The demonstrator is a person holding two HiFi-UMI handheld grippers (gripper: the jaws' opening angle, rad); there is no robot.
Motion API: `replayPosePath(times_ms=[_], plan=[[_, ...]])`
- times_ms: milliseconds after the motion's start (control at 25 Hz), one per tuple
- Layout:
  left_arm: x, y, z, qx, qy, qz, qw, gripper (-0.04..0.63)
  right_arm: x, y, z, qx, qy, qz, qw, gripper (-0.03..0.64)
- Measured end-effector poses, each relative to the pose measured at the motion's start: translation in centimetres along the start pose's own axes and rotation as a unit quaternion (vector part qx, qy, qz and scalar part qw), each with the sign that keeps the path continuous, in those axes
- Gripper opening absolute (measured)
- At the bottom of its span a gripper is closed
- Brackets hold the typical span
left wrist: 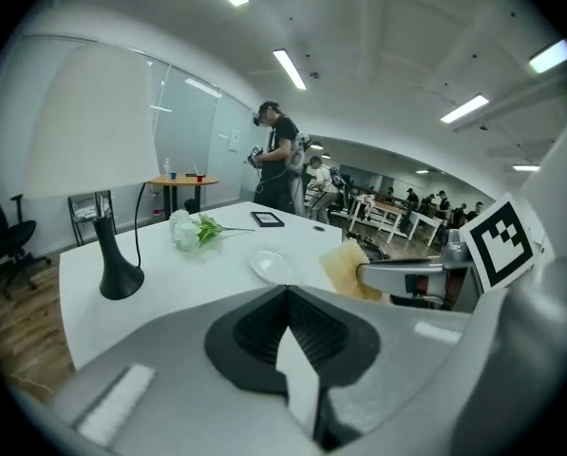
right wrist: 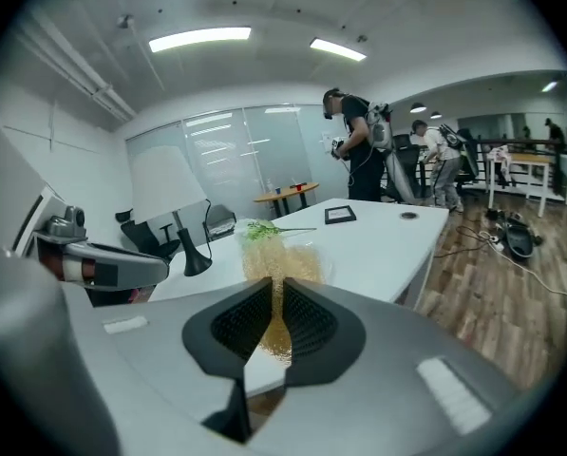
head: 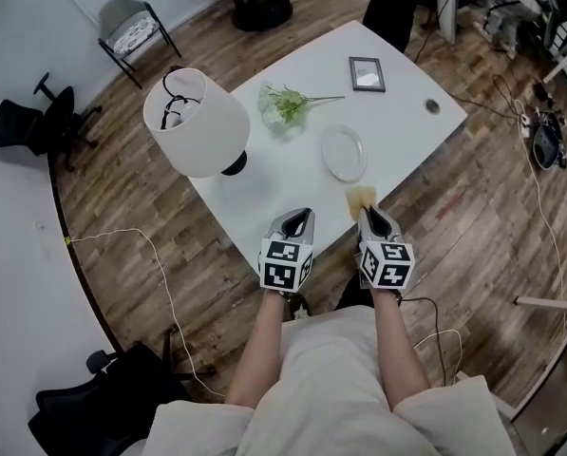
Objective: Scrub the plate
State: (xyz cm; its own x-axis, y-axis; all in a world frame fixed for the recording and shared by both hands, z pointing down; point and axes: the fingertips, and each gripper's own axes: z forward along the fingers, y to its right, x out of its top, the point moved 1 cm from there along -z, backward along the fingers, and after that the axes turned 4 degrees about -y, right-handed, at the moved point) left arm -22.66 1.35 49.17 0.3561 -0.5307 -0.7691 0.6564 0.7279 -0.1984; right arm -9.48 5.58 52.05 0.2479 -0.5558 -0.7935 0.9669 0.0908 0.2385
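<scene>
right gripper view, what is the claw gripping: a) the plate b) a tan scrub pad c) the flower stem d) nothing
B: the right claw is shut on a tan scrub pad that sticks out past its tips, while the plate lies apart on the table.

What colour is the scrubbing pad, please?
Pale yellow-tan scrubbing pad; right gripper view shows it best.

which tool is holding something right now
The right tool: its jaws are clamped on a tan scrub pad. The left tool has its jaws shut with nothing between them.
</scene>
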Motion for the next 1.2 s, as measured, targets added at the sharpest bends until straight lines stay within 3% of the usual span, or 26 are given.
replayPosePath(times_ms=[200,440,800,1200], plan=[[-3.6,1.3,-4.3,-0.022,-0.006,0.023,0.9995,0.000,-4.2,-3.9,-5.2,-0.029,0.014,0.017,0.999,0.058],[-4.3,3.9,-7.8,-0.052,0.016,0.028,0.9981,0.000,-5.0,-6.5,-9.5,-0.044,0.034,0.012,0.998,0.057],[-7.3,5.9,-10.7,-0.073,0.022,0.045,0.9961,0.000,-6.7,-7.4,-13.2,-0.081,0.070,0.022,0.994,0.054],[-5.9,6.6,-11.8,-0.077,0.051,0.051,0.9945,0.000,-5.6,-6.8,-15.7,-0.104,0.093,0.016,0.990,0.052]])
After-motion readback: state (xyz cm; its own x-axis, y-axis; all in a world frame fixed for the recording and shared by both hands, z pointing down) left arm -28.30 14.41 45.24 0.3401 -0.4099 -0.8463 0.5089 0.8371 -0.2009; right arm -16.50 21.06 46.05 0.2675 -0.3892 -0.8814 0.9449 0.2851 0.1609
